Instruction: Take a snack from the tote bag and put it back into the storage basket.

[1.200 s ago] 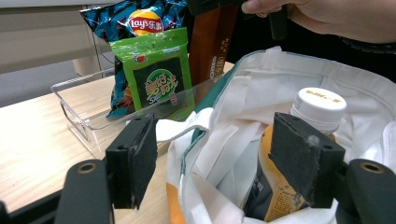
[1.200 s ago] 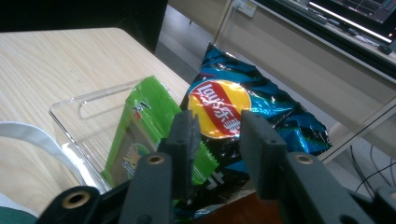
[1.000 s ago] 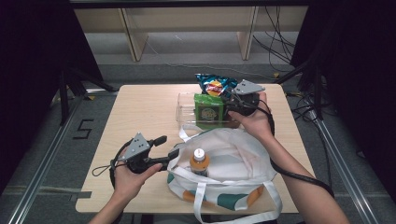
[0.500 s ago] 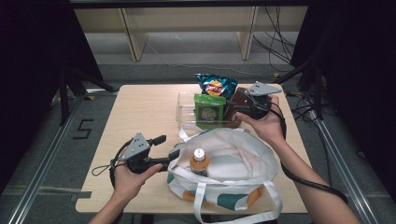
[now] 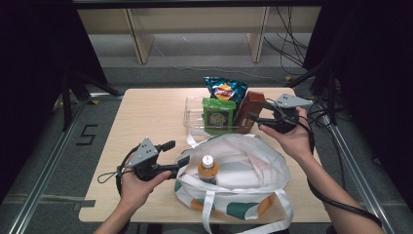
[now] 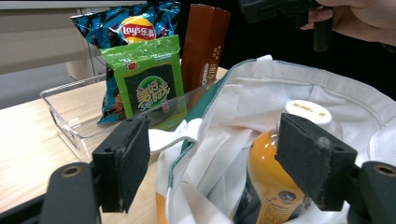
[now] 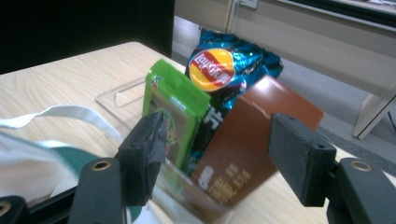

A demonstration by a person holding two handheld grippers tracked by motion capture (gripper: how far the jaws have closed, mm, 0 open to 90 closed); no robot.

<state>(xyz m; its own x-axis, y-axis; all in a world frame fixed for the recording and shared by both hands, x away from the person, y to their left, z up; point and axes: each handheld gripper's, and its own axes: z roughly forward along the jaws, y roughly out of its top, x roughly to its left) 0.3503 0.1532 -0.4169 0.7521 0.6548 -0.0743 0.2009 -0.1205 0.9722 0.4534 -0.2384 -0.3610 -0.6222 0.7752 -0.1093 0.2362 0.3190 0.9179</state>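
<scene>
The brown box (image 5: 249, 111) leaned in the right end of the clear tray (image 5: 194, 116), against the chips bag (image 5: 225, 89) and green packet (image 5: 218, 113), and my right gripper (image 5: 259, 120) stood just beside it, jaws having just opened wide with nothing pinched. My left gripper (image 5: 178, 155) sat wide at the rim of the tote bag (image 5: 253, 168), whose bottle (image 5: 208, 168) stood inside. I judged the box could tip or drag its neighbours if I closed off-centre.
</scene>
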